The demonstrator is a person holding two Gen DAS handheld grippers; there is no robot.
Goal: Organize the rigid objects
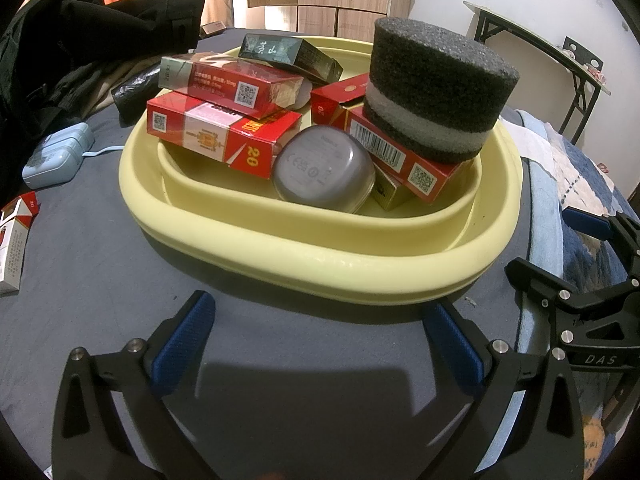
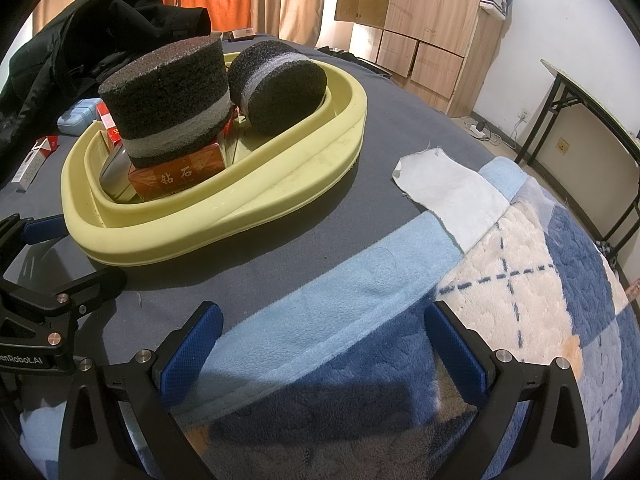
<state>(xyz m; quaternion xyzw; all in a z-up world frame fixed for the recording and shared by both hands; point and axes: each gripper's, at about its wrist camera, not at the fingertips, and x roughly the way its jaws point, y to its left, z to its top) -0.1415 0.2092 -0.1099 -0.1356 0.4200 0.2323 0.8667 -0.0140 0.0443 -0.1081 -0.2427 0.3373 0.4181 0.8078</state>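
A yellow basin (image 1: 320,248) stands on the grey bed cover. It holds several red cigarette boxes (image 1: 216,136), a dark green box (image 1: 292,56), a grey rounded case (image 1: 324,168) and a dark foam cylinder (image 1: 436,88) standing on a red box. The right wrist view shows the basin (image 2: 224,208), that cylinder (image 2: 172,100) and a second foam cylinder (image 2: 280,84) lying on its side. My left gripper (image 1: 320,344) is open and empty, just in front of the basin. My right gripper (image 2: 324,344) is open and empty over the blue blanket.
A red and white cigarette box (image 1: 16,236) and a light blue case (image 1: 56,156) lie left of the basin. Black clothing (image 1: 80,40) is heaped behind. A white cloth (image 2: 448,196) and a plaid blanket (image 2: 520,280) lie to the right. A folding table (image 2: 592,112) stands by the wall.
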